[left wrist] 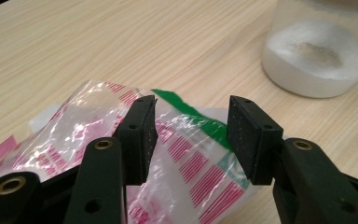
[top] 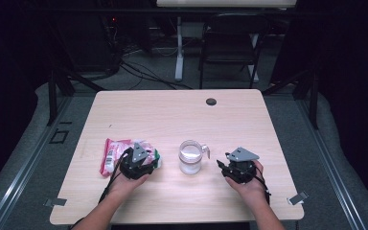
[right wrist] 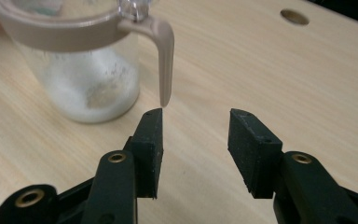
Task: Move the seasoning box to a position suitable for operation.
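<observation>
A clear plastic bag [top: 115, 155] printed in pink and green lies on the left of the wooden table [top: 172, 115]. My left gripper [top: 146, 160] hovers over the bag's right end. In the left gripper view its jaws [left wrist: 193, 137] stand open astride the crinkled bag [left wrist: 186, 158], and the pads do not press on it. A clear jar [top: 190, 157] holding white powder stands mid-table. It has a tan rim and a tan handle [right wrist: 165, 56]. My right gripper [top: 224, 166] sits just right of the jar. Its jaws [right wrist: 196, 144] are open and empty, with the handle tip just ahead of one jaw.
A round cable hole [top: 211, 101] lies near the table's far edge. Two metal clips [top: 56, 202] [top: 298, 198] sit at the front corners. A dark chair [top: 230, 43] and cables stand on the floor beyond the table. Bare wood stretches behind the jar.
</observation>
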`<state>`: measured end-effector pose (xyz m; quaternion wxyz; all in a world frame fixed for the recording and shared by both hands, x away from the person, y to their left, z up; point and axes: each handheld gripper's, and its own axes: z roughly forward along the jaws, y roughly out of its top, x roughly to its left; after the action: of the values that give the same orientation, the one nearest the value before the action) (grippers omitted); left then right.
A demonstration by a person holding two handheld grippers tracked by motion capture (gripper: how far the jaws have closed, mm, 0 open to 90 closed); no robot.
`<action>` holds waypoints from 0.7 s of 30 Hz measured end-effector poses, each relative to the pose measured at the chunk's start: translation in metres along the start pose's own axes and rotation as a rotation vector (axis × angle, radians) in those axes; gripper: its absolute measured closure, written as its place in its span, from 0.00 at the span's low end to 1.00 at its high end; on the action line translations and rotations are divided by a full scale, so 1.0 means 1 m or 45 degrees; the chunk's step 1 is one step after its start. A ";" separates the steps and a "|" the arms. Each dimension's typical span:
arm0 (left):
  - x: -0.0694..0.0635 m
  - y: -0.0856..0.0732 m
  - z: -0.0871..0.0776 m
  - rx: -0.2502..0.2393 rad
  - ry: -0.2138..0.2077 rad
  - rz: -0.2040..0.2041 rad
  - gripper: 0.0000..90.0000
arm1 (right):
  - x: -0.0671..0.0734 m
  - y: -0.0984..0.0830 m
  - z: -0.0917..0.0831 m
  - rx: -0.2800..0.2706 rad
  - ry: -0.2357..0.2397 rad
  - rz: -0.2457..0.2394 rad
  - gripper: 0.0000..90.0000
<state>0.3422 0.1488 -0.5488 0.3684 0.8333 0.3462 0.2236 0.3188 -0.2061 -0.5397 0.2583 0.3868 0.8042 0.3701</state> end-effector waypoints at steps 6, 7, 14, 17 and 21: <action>0.005 0.001 -0.003 -0.025 -0.006 -0.059 0.58 | -0.008 -0.005 -0.004 0.000 -0.005 0.073 0.58; 0.008 0.001 -0.004 -0.032 -0.002 -0.081 0.58 | -0.009 -0.006 -0.003 -0.002 -0.006 0.097 0.58; 0.026 -0.007 -0.014 -0.070 -0.079 -0.238 0.62 | -0.014 -0.005 0.010 0.034 0.021 0.145 0.63; 0.028 -0.008 -0.018 -0.071 -0.111 -0.250 0.65 | -0.015 -0.004 0.015 0.035 0.043 0.183 0.64; 0.026 -0.010 -0.025 -0.104 -0.108 -0.231 0.65 | -0.016 -0.004 0.021 0.049 0.060 0.204 0.65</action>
<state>0.3397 0.1848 -0.5380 0.4352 0.7914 0.3951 0.1679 0.3411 -0.2128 -0.5530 0.2015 0.4458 0.7835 0.3832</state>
